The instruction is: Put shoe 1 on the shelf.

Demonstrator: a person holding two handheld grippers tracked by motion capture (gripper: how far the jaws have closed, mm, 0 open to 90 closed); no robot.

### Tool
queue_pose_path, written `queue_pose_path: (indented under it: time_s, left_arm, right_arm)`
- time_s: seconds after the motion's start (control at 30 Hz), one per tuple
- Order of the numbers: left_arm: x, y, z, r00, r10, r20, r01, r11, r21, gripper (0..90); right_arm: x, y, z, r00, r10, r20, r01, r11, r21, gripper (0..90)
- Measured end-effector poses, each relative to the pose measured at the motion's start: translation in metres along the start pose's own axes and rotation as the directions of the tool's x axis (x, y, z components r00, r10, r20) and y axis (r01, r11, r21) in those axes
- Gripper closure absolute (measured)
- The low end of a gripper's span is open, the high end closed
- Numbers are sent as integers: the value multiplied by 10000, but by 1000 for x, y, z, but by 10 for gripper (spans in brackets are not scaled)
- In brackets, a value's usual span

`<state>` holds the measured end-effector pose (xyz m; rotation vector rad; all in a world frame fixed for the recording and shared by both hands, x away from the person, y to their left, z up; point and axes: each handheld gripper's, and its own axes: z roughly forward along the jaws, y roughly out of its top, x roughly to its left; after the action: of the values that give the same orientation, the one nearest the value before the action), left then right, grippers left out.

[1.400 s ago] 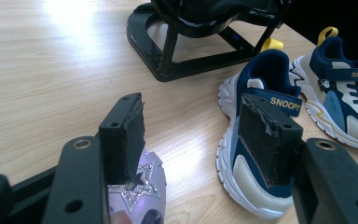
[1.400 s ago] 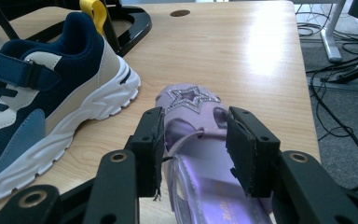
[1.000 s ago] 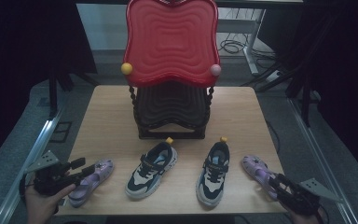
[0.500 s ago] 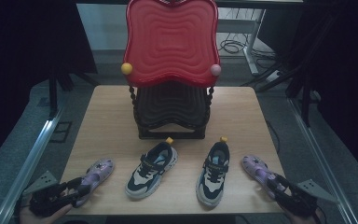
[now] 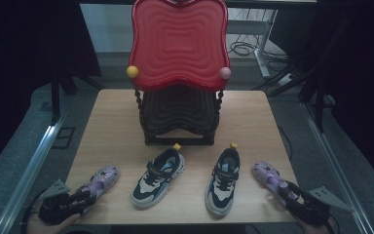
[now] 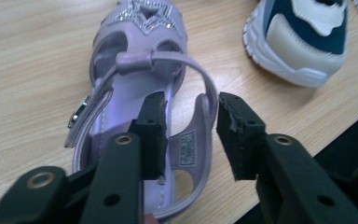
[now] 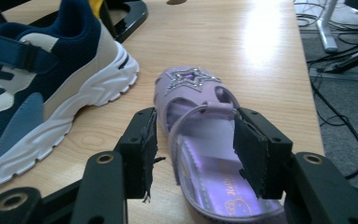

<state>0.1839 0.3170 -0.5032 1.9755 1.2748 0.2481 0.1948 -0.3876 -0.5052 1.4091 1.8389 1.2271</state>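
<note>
2 sneakers (image 5: 158, 176) sit between sandals; left gripper (image 6: 186, 135) closing astride heel wall, right gripper (image 7: 193, 149) spread.

front row: packed with left sandal (image 5: 100, 179), two sneakers (image 5: 158, 176) (image 5: 223, 180), right sandal (image 5: 269, 176), narrow gaps between | centre back: blocked by black stand (image 5: 179, 114) under red tray (image 5: 177, 41) | desk (image 5: 253, 117): lay bare either side of stand

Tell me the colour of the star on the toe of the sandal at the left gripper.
Glittery silver on the lilac plastic sandal; left gripper view shows it best.
</note>
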Motion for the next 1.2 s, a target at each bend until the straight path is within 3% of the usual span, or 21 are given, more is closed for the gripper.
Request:
queue_pose_path:
  time_s: [0.3,0.5,0.67,0.87,1.0,1.2]
  left_arm:
    - [-1,3,4,9999,20,123,-24,9994,341,660]
    - [-4,8,10,9996,268,0,-267,9971,707,651]
    - [-4,9,11,9996,290,38,-292,9966,766,758]
    - [-2,8,10,9997,227,123,-234,9977,628,801]
    - [-2,8,11,9995,221,211,-234,9977,634,809]
    - [1,7,10,9994,170,290,-186,9982,568,815]
  right_arm:
    - [-1,-1,-2,9996,150,249,-144,9996,-241,500]
    - [-1,-1,-1,9994,184,306,-177,9996,-233,500]
    - [0,-2,0,9994,204,295,-198,9996,-194,499]
    - [-3,3,-9,9988,-36,495,39,10000,-60,509]
    - [-10,6,-20,9997,-95,243,90,9998,195,492]
    - [-10,4,-17,9999,-151,-31,152,9989,437,475]
